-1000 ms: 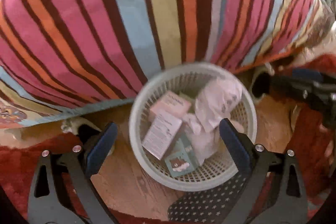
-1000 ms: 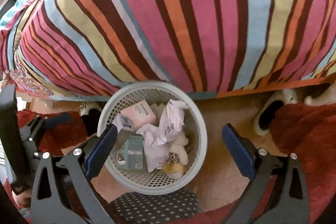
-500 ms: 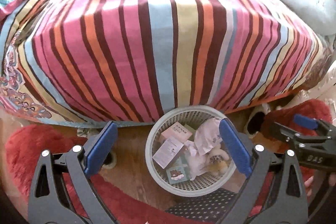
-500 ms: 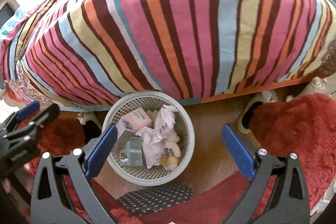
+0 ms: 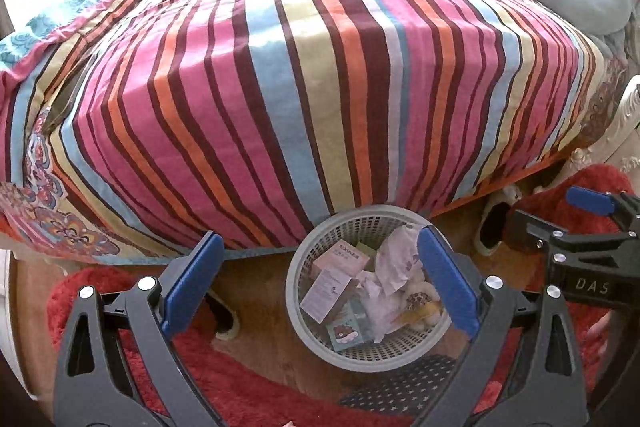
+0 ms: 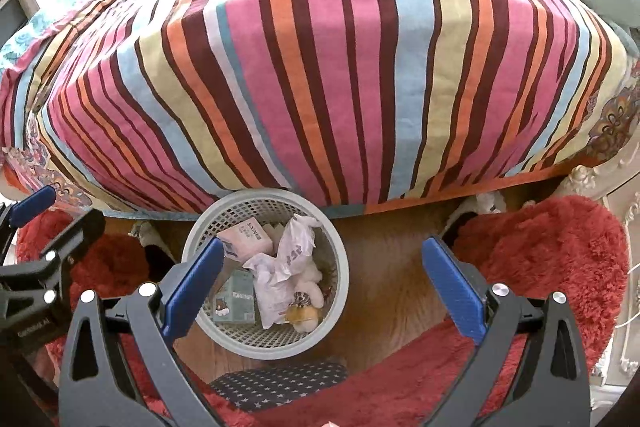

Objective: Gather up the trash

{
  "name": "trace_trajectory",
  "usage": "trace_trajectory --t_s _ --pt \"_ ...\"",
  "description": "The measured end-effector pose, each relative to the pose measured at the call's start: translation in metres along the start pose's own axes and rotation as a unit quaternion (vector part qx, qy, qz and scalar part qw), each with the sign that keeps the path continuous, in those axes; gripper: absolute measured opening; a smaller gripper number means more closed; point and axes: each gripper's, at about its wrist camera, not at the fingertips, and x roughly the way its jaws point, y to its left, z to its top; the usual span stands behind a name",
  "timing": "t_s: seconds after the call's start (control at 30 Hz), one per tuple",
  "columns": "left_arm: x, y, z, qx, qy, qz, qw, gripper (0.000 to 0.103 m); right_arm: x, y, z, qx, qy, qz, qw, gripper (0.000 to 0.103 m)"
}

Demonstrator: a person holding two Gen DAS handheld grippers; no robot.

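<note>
1. Both grippers, left gripper (image 5: 316, 287) and right gripper (image 6: 320, 291), hover with jaws spread wide, pinching nothing.
2. Trash sits in the basket (image 5: 384, 361) on the floor, against the striped bed (image 5: 300, 75): pink box (image 6: 246, 237), teal box (image 6: 236, 297), crumpled wrapper (image 6: 288, 259), plush toy (image 6: 306, 303).
3. From the left gripper the basket lies below and slightly right, partly behind its right jaw; from the right gripper, below and left. Neither seems clearly nearer.
4. No loose trash shows on the bed; collection looks finished or nearly so.
5. Writing: "DAS" on the right gripper's body; box print is too small to read.
</note>
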Motion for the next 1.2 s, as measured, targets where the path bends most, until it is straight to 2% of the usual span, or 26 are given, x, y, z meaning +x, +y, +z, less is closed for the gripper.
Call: trace_trajectory --t_s 0.4,1.2 --pt "0.004 0.0 0.001 0.0 0.001 0.005 1.0 0.095 0.008 -0.001 -0.003 0.001 0.014 -0.005 1.0 0.095" --pt "0.006 0.003 -0.002 -0.01 0.012 -0.01 0.9998 0.095 0.013 0.004 -0.006 -0.005 0.02 -0.001 1.0 0.095"
